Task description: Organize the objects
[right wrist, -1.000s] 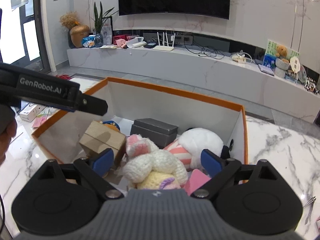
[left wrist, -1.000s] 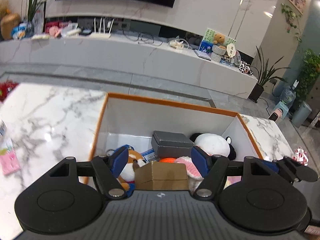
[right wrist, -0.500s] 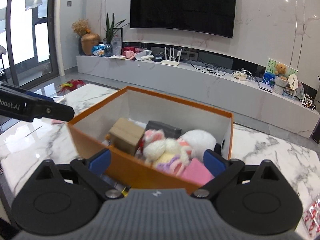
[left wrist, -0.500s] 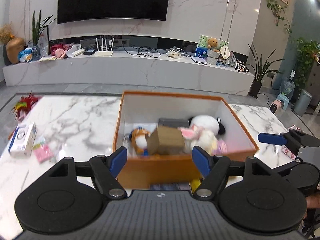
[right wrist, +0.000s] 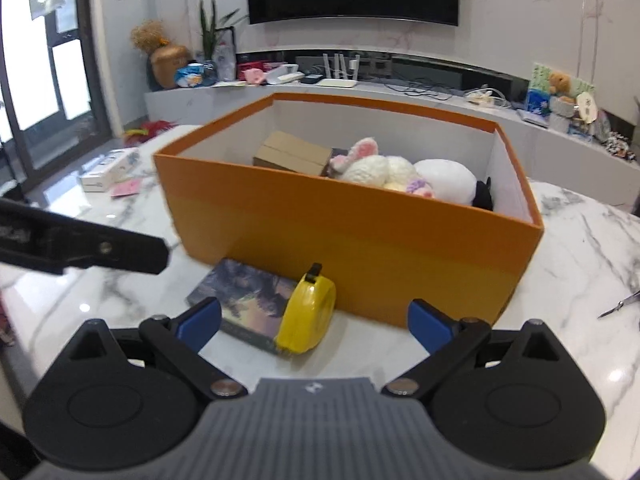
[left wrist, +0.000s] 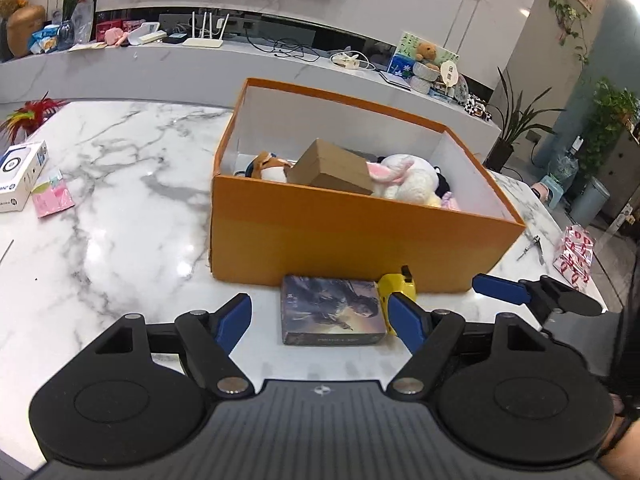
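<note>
Orange cardboard box (left wrist: 352,236), open-topped with white inner walls, sits on my white marble tabletop (left wrist: 120,200) with the sorted things in it: a brown cardboard carton (left wrist: 332,168) lying tilted on the pile, a white plush rabbit with pink ears (left wrist: 404,178) beside it, and a brown-and-white soft toy (left wrist: 270,164) at the left end. Two things are outside, right against the near wall of the box: a flat dark box with a painted figure on its lid (left wrist: 334,310) and a yellow tape measure (right wrist: 308,312) (it stands on edge, touching the flat box's right side).

My left tongs (left wrist: 318,316) point downward over the tabletop, in front of the box. Their blue pads stand wide, having just been opening, and press on nothing; in the left wrist view the flat box shows between them, further along the tabletop, with the tape measure just behind the right pad (left wrist: 402,314). My right tongs (right wrist: 316,320) angle down the same way, alongside, also spread wide after opening, and hold nothing; the tape measure and a corner of the flat box show between their pads. The dark arm of the left tongs crosses the left side of the right wrist view.

Off to the left on the tabletop lie a white carton (left wrist: 20,176) and a small pink packet (left wrist: 52,196).
</note>
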The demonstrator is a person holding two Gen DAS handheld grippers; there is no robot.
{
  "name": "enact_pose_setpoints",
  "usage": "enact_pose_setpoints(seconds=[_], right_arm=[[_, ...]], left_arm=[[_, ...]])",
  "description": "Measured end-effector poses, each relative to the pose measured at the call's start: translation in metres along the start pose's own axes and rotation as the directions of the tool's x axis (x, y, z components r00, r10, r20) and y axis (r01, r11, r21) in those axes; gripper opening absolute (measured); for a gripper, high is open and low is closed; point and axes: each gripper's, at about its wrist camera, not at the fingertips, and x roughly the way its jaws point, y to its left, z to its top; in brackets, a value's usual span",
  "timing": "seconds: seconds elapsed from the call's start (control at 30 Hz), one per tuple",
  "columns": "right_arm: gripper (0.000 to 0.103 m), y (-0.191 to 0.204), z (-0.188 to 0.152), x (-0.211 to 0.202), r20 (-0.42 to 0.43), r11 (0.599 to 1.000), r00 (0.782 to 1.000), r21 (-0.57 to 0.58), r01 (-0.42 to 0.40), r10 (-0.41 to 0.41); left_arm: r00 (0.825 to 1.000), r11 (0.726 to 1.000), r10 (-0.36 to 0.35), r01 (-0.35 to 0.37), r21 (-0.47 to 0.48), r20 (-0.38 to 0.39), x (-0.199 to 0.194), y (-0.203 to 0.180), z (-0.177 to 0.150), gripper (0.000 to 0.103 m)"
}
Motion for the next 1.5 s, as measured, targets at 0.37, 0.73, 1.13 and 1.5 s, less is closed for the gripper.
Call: enact_pose_setpoints(seconds=[0.37,0.73,1.13,1.5], right_arm=[[0.101,-0.030,-0.004,0.026,-0.051,0.995,0.996,0.058,0.081,-0.078],[0.102,-0.056,-0.011,0.019,-0.072,0.994,0.995,0.074,0.077,-0.072],[0.102,-0.066,-0.007,0.000,-0.092,0.994,0.995,0.097,0.050,-0.041],[0.102,-0.075,-0.007,-0.006,-0.097,0.993,0.995,0.110,0.031,-0.020]], left_arm=[[0.998,0.997,-0.029,0.026,-0.069,-0.047,0.035,0.010,0.002,0.089],[0.996,0.999,-0.027,0.025,-0.023,-0.087,0.057,-0.011,-0.002,0.089],[0.995,0.989,0.061,-0.049,0.138,-0.082,0.085,-0.041,-0.010,0.089],[0.992,0.953,0.116,-0.099,0.287,-0.042,0.088,-0.063,-0.028,0.089]])
